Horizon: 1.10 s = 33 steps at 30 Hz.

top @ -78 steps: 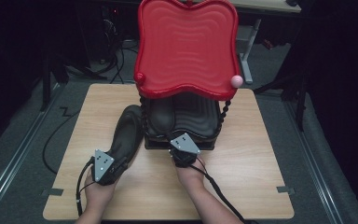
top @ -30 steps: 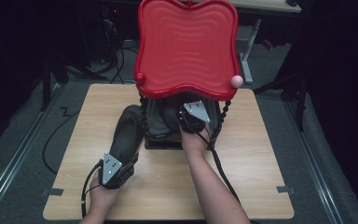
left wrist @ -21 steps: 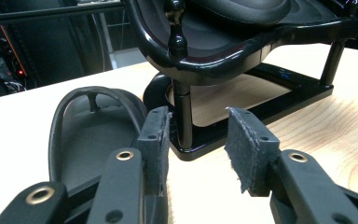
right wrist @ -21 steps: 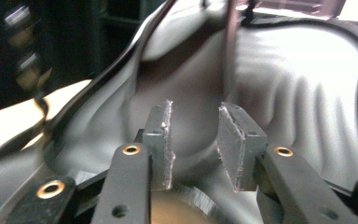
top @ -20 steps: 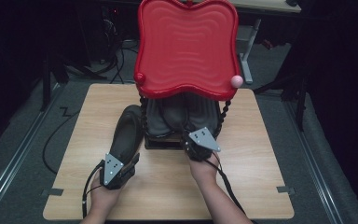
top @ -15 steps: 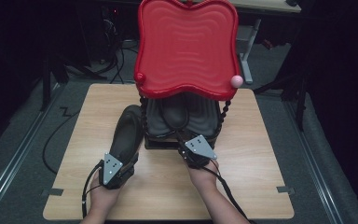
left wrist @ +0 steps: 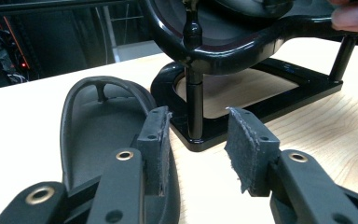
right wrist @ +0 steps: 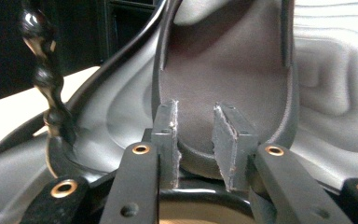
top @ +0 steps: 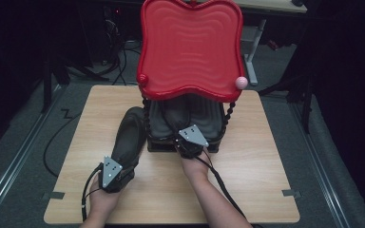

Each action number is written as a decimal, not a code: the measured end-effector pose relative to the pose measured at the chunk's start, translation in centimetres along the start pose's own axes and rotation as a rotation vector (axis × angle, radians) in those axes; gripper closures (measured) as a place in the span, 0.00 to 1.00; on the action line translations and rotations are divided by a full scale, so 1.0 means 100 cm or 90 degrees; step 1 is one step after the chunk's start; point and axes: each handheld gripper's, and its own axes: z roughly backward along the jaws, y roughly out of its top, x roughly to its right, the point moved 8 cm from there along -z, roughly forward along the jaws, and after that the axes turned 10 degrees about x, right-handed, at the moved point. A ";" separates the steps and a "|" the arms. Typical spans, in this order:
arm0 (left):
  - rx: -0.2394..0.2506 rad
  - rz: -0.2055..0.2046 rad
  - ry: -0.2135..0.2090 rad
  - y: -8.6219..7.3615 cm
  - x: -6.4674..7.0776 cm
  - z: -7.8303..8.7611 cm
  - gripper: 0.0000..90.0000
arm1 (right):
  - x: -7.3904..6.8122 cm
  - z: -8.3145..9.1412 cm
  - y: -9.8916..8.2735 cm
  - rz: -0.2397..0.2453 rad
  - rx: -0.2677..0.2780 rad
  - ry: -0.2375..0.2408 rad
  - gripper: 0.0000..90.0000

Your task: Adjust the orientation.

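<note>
Grasping comes now: our right gripper [right wrist: 196,135] has just been closing, its fingers narrow astride the heel of the sandal [right wrist: 223,70] lying in the grey lower tray [right wrist: 335,93], not yet pinching, we judge; next we squeeze, then draw it out; our left gripper [left wrist: 198,140] rests half open, gripping nothing, at the second sandal's [top: 130,135] heel on the table [top: 266,166]; the red upper tray [top: 190,47] holds nothing.

No readable text, label or number anywhere.
</note>
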 end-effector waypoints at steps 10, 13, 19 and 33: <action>-0.026 0.002 0.070 -0.010 -0.044 0.003 0.66 | -0.005 0.013 0.014 -0.009 0.020 0.021 0.72; -0.046 0.017 0.101 -0.016 -0.065 0.001 0.69 | 0.003 0.038 0.019 -0.011 0.035 0.026 0.70; -0.102 0.021 0.120 -0.029 -0.083 -0.020 0.70 | 0.029 0.099 -0.001 0.011 0.014 0.026 0.68; -0.203 0.019 0.165 -0.034 -0.100 -0.064 0.91 | 0.078 0.160 -0.064 -0.004 -0.075 -0.005 0.68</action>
